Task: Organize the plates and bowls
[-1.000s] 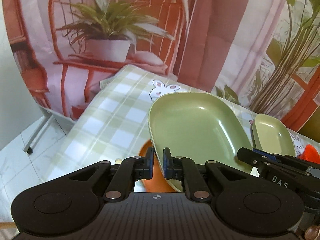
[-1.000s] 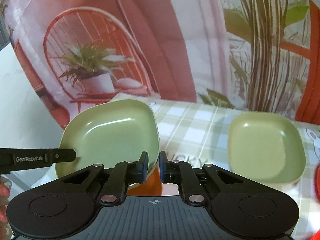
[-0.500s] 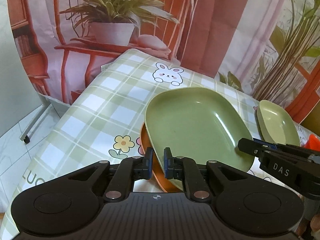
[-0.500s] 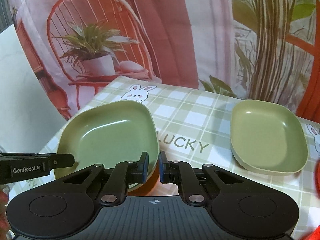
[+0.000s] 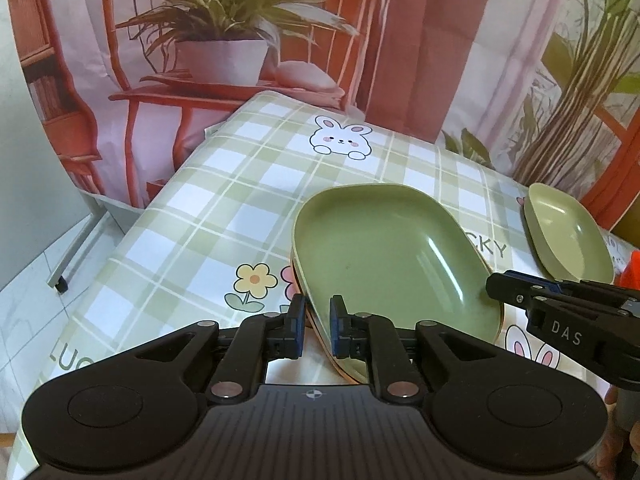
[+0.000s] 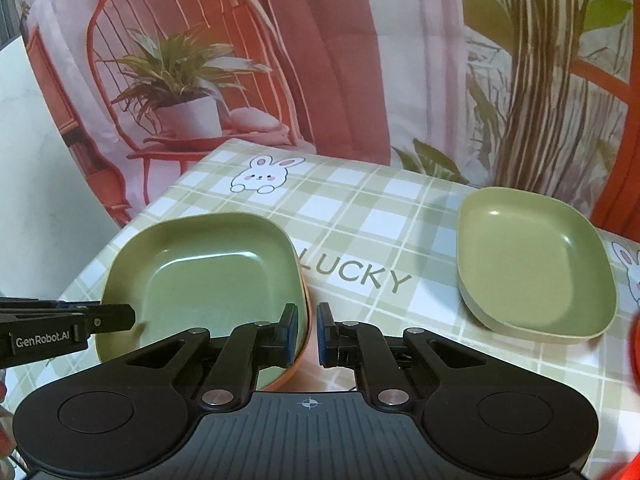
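Note:
A large green plate [image 5: 384, 256] lies nested on an orange plate [image 5: 340, 364] whose rim shows beneath it. My left gripper [image 5: 316, 330] has its jaws close together around the near rim of this stack. In the right wrist view the same green plate [image 6: 204, 276] sits on the orange plate [image 6: 302, 320], and my right gripper [image 6: 306, 334] has its jaws around the stack's right rim. A smaller green plate [image 6: 532, 264] lies apart on the right; it also shows in the left wrist view [image 5: 568, 236].
The table carries a green checked cloth [image 5: 224, 208] with rabbit and flower prints; its left edge drops to a tiled floor [image 5: 24, 292]. A printed backdrop [image 6: 360, 60] hangs behind the table. A red object [image 5: 630, 276] sits at the far right.
The green plate has come down from a tilted, raised pose onto the orange plate on the table. Both grippers lowered with it and their jaws have widened slightly.

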`<state>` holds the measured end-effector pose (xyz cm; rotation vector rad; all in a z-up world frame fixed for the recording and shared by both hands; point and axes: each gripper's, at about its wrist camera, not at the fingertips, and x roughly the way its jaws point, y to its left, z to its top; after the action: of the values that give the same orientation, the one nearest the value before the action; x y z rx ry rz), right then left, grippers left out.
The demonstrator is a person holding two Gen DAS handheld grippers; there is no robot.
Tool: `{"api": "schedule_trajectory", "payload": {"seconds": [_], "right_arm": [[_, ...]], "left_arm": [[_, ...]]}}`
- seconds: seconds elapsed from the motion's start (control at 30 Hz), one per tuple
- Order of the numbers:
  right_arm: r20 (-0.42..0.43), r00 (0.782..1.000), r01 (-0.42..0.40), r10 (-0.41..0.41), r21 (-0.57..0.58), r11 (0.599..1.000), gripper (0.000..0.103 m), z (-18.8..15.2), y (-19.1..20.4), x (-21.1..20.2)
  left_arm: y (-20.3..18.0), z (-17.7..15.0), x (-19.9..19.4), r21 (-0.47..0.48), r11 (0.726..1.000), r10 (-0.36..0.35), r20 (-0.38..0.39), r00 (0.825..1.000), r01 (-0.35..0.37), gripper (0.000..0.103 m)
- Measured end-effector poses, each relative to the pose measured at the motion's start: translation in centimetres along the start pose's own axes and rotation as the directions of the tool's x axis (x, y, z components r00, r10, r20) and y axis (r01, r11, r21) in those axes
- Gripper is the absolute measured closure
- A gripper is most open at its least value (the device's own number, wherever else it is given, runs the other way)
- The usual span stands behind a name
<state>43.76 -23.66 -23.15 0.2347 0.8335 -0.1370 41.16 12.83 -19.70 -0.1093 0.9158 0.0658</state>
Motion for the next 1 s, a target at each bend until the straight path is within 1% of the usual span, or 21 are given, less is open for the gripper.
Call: {"api": "schedule_trajectory", "payload": {"seconds": [0.17, 0.2, 0.23, 0.3, 0.47, 0.53, 0.7, 0.83, 1.0], "right_arm": [[-0.016, 1.000, 0.004, -0.004, 0.010, 1.000, 0.092, -0.5, -0.3, 0.3], [-0.015, 1.000, 0.004, -0.004, 0.013, 1.000, 0.091, -0.6, -0.4, 0.2], [-0.015, 1.000, 0.005, -0.005, 0.015, 1.000, 0.090, -0.6, -0.4, 0.2], [-0.019, 1.000, 0.005, -0.004, 0.013, 1.000, 0.088, -0.6, -0.4, 0.3], [-0.033, 0.999, 0.004, -0.004, 0.008, 1.000, 0.085, -0.8, -0.1, 0.5], [-0.046, 0.999, 0.015, -0.015, 0.003, 1.000, 0.082, -0.9, -0.1, 0.7], [-0.039, 0.999, 0.035, -0.035, 0.008, 0.999, 0.080, -0.9, -0.3, 0.3], [-0.041, 0.998, 0.048, -0.048, -0.001, 0.999, 0.080, -1.0, 0.0, 0.2], [-0.038, 0.998, 0.050, -0.050, -0.002, 0.999, 0.080, -0.9, -0.1, 0.1]], "left_arm": [[0.1, -0.2, -0.1, 0.007, 1.000, 0.014, -0.002, 1.000, -0.014, 0.077], [0.2, -0.2, -0.2, 0.006, 1.000, 0.016, -0.001, 1.000, -0.016, 0.075], [0.3, -0.3, -0.2, 0.004, 1.000, 0.023, 0.002, 1.000, -0.023, 0.070], [0.5, -0.5, -0.2, -0.002, 0.999, 0.032, 0.009, 0.999, -0.032, 0.066], [0.7, -0.6, 0.2, -0.012, 0.999, 0.035, 0.015, 0.999, -0.035, 0.059], [0.8, -0.7, 0.3, -0.017, 0.999, 0.033, 0.016, 0.999, -0.033, 0.058], [1.2, -0.8, 0.6, -0.028, 0.999, 0.030, 0.027, 0.999, -0.029, 0.053], [1.5, -1.0, 1.0, -0.040, 0.999, 0.034, 0.030, 0.999, -0.033, 0.045], [2.0, -1.2, 1.5, -0.061, 0.998, 0.017, 0.018, 1.000, -0.016, 0.045]]}}
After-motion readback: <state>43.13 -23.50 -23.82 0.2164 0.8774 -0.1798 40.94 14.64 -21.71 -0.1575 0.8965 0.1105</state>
